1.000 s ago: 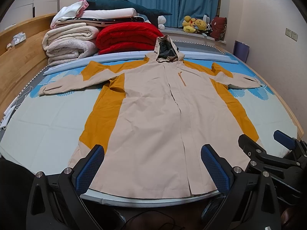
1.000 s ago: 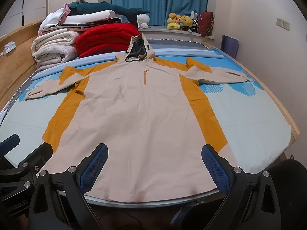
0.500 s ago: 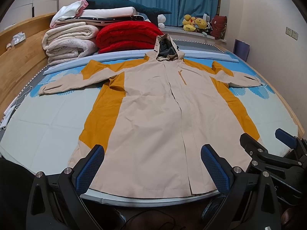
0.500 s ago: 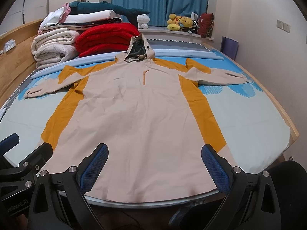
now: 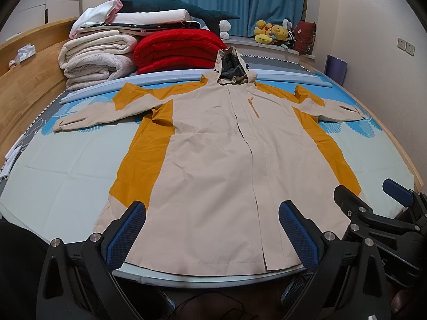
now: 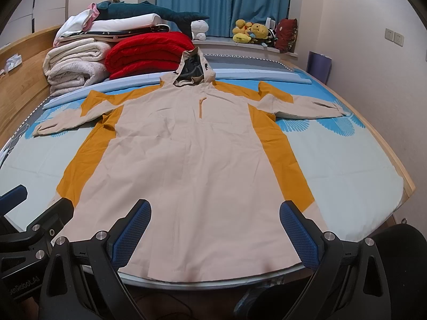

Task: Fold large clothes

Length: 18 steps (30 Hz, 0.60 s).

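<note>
A: Left wrist view: where is the jacket (image 5: 213, 160)?
B: Spread flat, front up, on the bed (image 5: 53, 176), sleeves out to both sides, hood (image 5: 230, 66) toward the far end, hem at the near edge.
A: And the left tool (image 5: 212, 229)?
B: Spread wide, holding nothing, poised over the hem. The right tool (image 5: 373, 200) sits just beside it.
A: Right wrist view?
B: The right tool (image 6: 214, 226) is spread wide too, empty, over the hem.
A: Anything else?
B: Folded blankets (image 6: 77, 66) and a red quilt (image 6: 146, 53) stacked beyond the hood, stuffed toys (image 6: 250, 33) by the blue curtain (image 6: 221, 0).
</note>
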Motion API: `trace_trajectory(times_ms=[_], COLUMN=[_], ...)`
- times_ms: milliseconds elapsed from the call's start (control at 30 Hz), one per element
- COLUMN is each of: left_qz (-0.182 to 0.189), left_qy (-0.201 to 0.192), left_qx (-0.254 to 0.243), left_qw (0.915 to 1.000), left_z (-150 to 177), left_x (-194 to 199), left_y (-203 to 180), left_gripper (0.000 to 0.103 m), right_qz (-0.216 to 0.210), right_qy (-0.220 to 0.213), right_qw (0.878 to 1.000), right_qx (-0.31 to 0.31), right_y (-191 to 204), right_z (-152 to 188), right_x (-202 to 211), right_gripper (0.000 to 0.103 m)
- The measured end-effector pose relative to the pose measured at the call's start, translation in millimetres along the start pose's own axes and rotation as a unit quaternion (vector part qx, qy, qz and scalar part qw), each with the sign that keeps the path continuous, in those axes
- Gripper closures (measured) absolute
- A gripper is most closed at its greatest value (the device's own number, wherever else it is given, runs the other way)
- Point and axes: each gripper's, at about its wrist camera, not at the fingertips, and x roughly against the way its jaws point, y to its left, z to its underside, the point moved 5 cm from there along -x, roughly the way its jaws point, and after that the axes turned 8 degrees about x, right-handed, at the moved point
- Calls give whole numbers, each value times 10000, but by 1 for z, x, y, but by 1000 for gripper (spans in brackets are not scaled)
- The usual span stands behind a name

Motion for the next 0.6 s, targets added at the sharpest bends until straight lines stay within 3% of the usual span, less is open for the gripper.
trace_trajectory(times_ms=[600], left_qz=[-1], left_qy=[9], left_qx=[-3], left_qw=[10000], left_z=[-1], left_x=[0], left_y=[-1], left_gripper=[5], right_qz=[-4], right_qy=[-15], right_qw=[10000], right_qx=[9], right_y=[-2], right_z=[0], right_x=[0], right_gripper=[6])
